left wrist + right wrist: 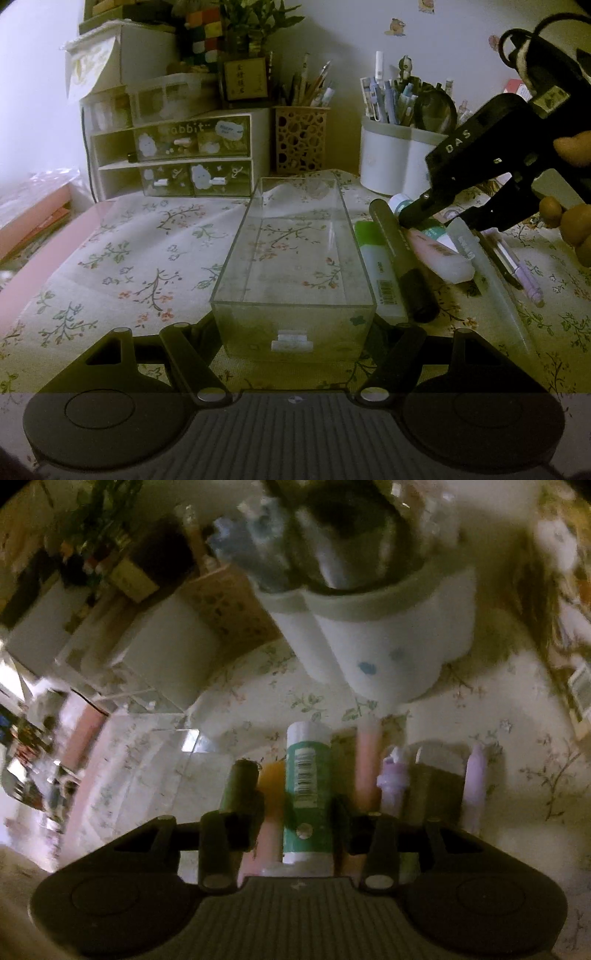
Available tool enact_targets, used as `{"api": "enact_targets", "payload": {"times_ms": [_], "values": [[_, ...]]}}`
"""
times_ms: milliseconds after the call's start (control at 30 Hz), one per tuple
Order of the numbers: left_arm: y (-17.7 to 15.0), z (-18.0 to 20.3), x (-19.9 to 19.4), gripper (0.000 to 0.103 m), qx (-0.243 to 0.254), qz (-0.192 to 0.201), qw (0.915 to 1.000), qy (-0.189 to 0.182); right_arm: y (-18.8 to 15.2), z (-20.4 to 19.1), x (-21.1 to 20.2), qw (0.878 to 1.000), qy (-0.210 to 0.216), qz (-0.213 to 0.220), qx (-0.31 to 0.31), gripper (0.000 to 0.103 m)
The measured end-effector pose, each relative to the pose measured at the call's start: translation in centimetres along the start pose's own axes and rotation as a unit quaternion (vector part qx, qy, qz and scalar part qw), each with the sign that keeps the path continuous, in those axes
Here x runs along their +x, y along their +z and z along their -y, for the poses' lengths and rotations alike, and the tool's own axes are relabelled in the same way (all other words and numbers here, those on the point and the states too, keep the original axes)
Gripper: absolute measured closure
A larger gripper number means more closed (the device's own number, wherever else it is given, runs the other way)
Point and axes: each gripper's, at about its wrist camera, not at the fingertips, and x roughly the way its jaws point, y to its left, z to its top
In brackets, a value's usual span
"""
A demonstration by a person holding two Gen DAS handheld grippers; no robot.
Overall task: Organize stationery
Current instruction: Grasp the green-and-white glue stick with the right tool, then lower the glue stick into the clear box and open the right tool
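Observation:
A clear plastic drawer box (295,266) lies empty on the floral cloth, its near end between the fingers of my left gripper (295,332), jaws closed on its sides. Right of it lie a green highlighter (376,266), a black marker (402,258), a pink pen (439,254), a clear ruler (487,280) and a purple pen (524,277). My right gripper (439,218) reaches down over them; its fingers straddle a green-and-white glue tube (306,786), (406,203), jaws close against it.
A white pen holder (395,162) full of pens stands behind the stationery, also in the right wrist view (376,638). A brown lattice pen cup (301,138) and white "rabbit" drawer unit (181,155) stand at the back. A pink board (48,254) lies left.

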Motion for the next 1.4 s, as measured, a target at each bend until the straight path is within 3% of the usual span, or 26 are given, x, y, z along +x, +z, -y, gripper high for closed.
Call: {"api": "enact_targets", "payload": {"times_ms": [133, 233, 433, 567, 667, 900, 1100, 1400], "values": [[0.0, 0.0, 0.0, 0.03, -0.001, 0.0, 1.0, -0.001, 0.0, 0.0, -0.7, 1.0, -0.008, 0.007, -0.007, 0.08], [0.0, 0.1, 0.1, 0.03, -0.001, 0.001, 1.0, 0.0, -0.3, 0.7, -0.6, 1.0, 0.006, 0.013, 0.003, 0.08], [0.0, 0.1, 0.1, 0.03, 0.0, 0.002, 1.0, 0.001, 0.7, -0.6, 0.4, 0.997, -0.027, 0.007, -0.065, 0.079], [0.0, 0.2, 0.1, 0.03, 0.0, 0.002, 1.0, 0.001, 0.3, -1.0, 0.4, 0.998, -0.039, 0.011, -0.049, 0.079], [0.0, 0.2, 0.1, 0.03, 0.0, 0.002, 1.0, 0.001, -0.1, -0.5, -1.0, 0.999, -0.029, 0.039, -0.025, 0.079], [0.0, 0.1, 0.2, 0.03, 0.0, 0.003, 1.0, -0.002, -0.3, -1.9, -4.6, 0.991, -0.026, 0.123, -0.032, 0.079], [-0.1, 0.0, 0.2, 0.03, 0.002, 0.004, 1.0, -0.002, -0.7, -3.1, -6.1, 0.99, 0.024, 0.137, 0.015, 0.079], [-0.1, -0.1, 0.2, 0.03, 0.002, 0.005, 1.0, -0.004, -1.3, -7.6, -2.8, 0.989, 0.11, 0.06, 0.078, 0.079]]}}
